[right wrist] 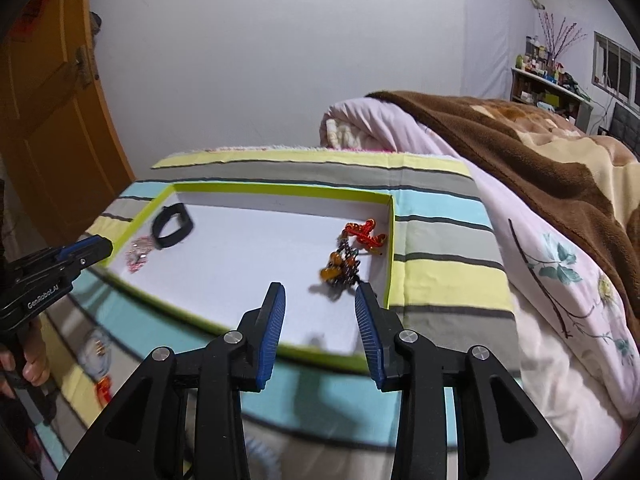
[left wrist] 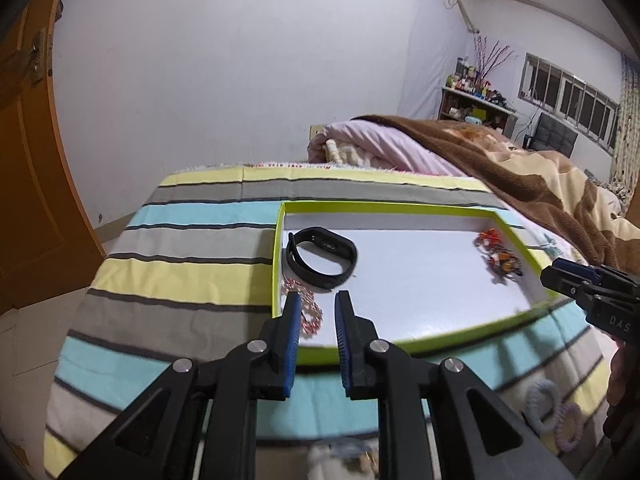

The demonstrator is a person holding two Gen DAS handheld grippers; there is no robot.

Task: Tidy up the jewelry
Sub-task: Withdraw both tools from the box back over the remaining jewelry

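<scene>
A shallow white tray with a lime-green rim point(left wrist: 276, 264) point(right wrist: 390, 248) lies on a striped cloth. A black wristband point(left wrist: 320, 258) point(right wrist: 172, 226) rests in its far left part. A pink bead bracelet point(left wrist: 310, 318) point(right wrist: 136, 254) lies in the near left corner, partly behind one finger of my left gripper point(left wrist: 318, 298), which is open and holds nothing. A red knot ornament with amber beads point(right wrist: 352, 256) point(left wrist: 500, 256) lies by the right wall, just beyond my open, empty right gripper point(right wrist: 320, 288).
Pale spiral hair ties point(left wrist: 548, 412) and small trinkets point(right wrist: 100, 360) lie on the striped cloth point(left wrist: 180, 272) in front of the tray. A brown blanket point(right wrist: 540, 160) and pink quilt fill the right. An orange door point(left wrist: 28, 160) stands at the left.
</scene>
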